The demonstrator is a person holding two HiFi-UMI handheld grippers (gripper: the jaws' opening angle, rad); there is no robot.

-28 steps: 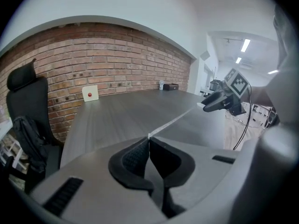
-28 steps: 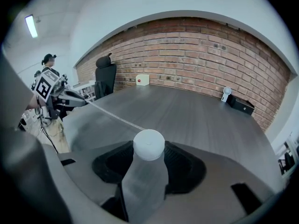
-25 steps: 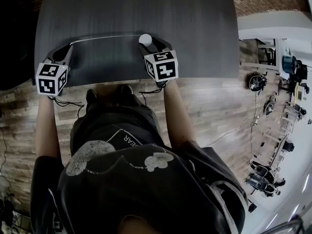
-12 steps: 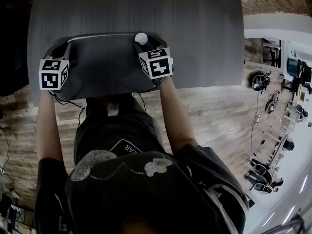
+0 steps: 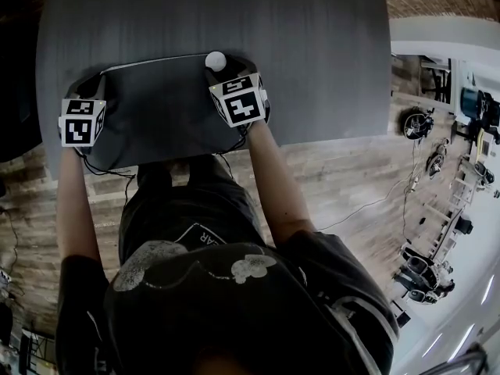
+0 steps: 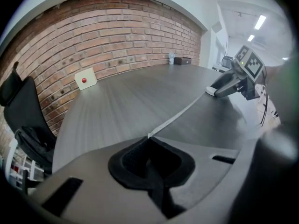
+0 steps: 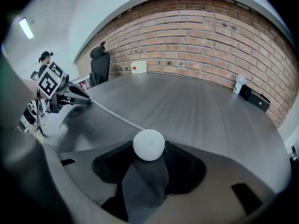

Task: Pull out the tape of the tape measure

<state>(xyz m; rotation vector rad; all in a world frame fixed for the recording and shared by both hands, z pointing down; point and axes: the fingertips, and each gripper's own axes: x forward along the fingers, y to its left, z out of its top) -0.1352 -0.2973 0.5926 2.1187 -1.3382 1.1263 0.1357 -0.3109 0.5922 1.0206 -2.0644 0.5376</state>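
Left claw (image 6: 149, 138) is pinching shut on the end of the tape (image 6: 183, 115) while right claw (image 5: 219, 65) is clasping the round white tape measure (image 7: 149, 144) over the counter (image 5: 234, 14); a weakening pinch is risking the taut strip slipping free and snapping back

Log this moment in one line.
left gripper: shut on tape | right gripper: shut on case | tape: drawn out between both, over table
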